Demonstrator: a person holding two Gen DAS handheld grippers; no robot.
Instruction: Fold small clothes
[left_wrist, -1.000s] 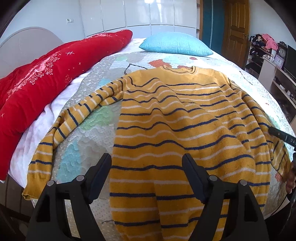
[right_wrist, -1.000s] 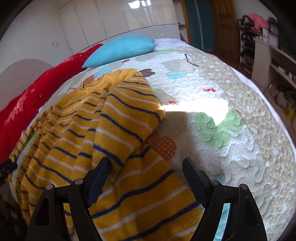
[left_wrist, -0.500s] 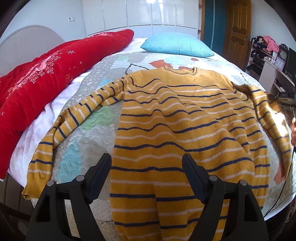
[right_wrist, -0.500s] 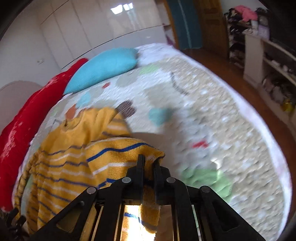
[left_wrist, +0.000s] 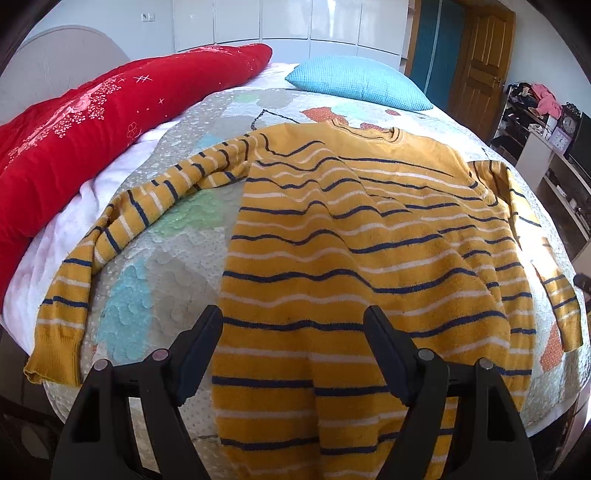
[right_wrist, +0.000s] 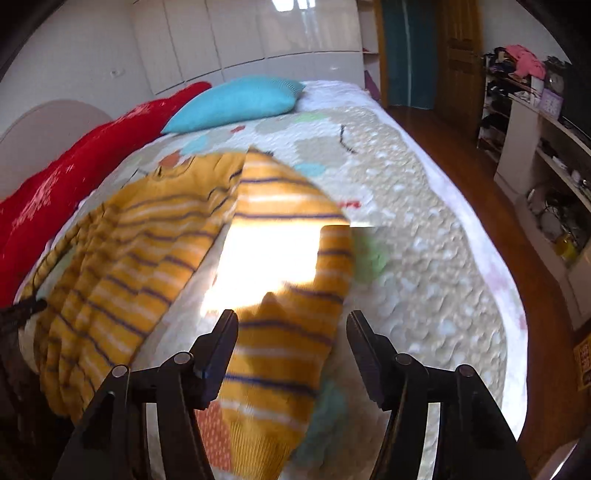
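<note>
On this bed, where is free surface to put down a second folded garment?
The quilt is bare right of the sweater's right sleeve, out to the bed edge. A smaller bare patch lies between the left sleeve and the sweater body. The headboard side is crowded: red blanket and blue pillow.

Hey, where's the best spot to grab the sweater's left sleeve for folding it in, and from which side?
Probably the ribbed cuff of the left sleeve, approached from the bed's near edge. The sleeve lies stretched out flat on the quilt, away from the sweater body, and the cuff sits at the near corner, a thick free end for the open left gripper to pinch.
</note>
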